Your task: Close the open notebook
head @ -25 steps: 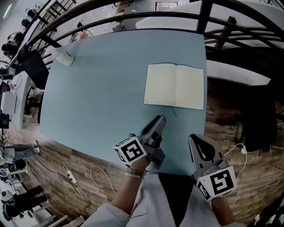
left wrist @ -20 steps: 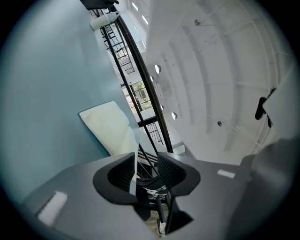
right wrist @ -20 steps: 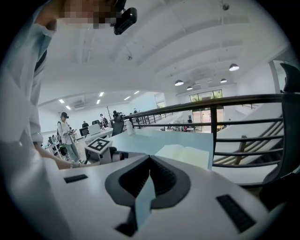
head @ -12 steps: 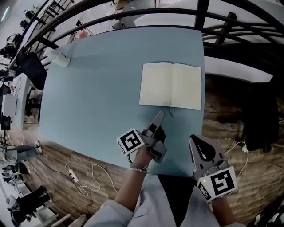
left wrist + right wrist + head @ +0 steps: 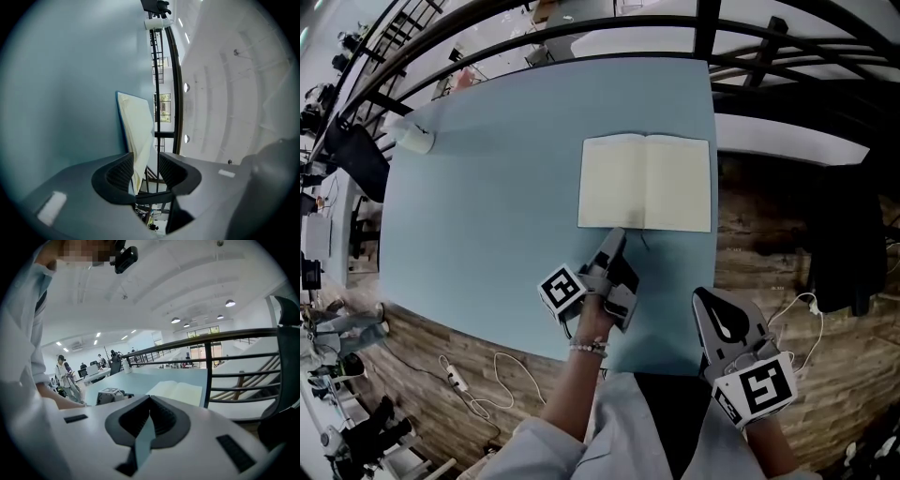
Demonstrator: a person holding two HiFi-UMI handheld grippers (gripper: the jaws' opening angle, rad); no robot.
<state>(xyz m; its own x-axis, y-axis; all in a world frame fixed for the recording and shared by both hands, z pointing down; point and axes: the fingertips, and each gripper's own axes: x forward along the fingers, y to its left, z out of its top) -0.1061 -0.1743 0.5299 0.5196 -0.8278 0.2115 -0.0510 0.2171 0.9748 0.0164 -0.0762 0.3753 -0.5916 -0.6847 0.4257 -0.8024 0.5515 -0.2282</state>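
While the left gripper [image 5: 616, 234] sits at the near edge of the notebook [image 5: 645, 183], its jaws have just been opening. They stand apart, turned on their side, with the cream edge of the left-hand leaf showing in the gap and no pad pressing on it. That notebook lies open and flat on the right part of the table [image 5: 478, 187], its right page hard by the table's right edge. The right gripper [image 5: 706, 298] is clenched on nothing, off the near edge and well apart from the book.

Now the danger, as I read it. Bite only a few loose pages rather than the cover, and they could crease or tear as the leaf swings over. Push in low without catching anything, and the whole book may slide away across the smooth top (nothing pins the right page down). And a lift taken from one corner could twist the leaf, so it flops back open.
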